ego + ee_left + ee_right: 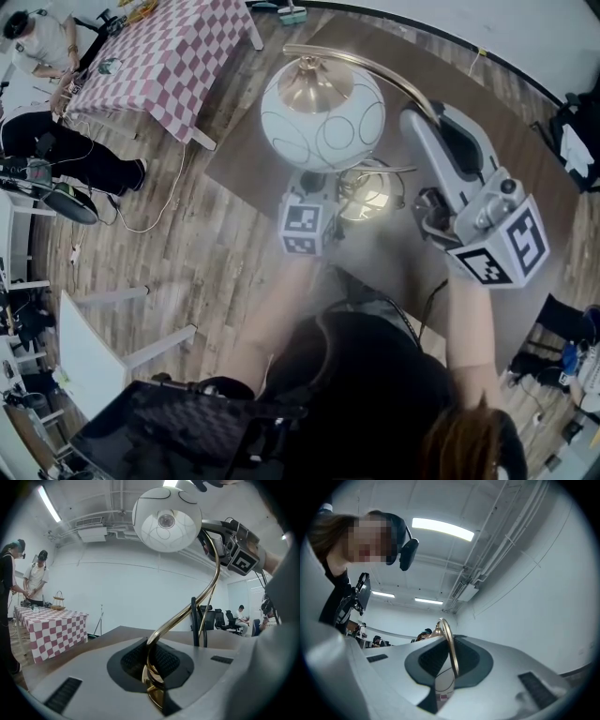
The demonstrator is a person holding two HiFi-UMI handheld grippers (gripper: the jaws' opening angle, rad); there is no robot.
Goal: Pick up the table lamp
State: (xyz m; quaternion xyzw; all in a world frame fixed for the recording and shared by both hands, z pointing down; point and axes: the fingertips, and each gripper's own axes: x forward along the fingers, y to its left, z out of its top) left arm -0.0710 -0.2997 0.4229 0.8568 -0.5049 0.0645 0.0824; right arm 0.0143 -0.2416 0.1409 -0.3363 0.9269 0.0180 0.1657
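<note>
Both tongs were on the table lamp (322, 112), so we'd call this a two-handed lift. The left tongs (151, 665) were pinched almost fully together on the low end of the gold stem (208, 590). The right tongs (449, 656) were closed on the same stem up by its top bend. The lamp sat top centre of the head view, over the brown bench (511, 127), with its white shade (166, 520) uppermost.

To do this well, we judged, both hands had to rise together and stay level. The stem looked thin, round and polished, so it could twist in the pads. The lamp looked top-heavy too, and the globe might swing over if either hand lagged.

The left gripper view gave us what the head view couldn't: the stem's whole curve from the side, with the right tongs at the upper right of the frame beside the shade. Only the head view showed the shiny base (367, 192) at centre frame, though we couldn't tell whether it had cleared the bench. The right gripper view added just ceiling and a sliver of shade between its pads.
</note>
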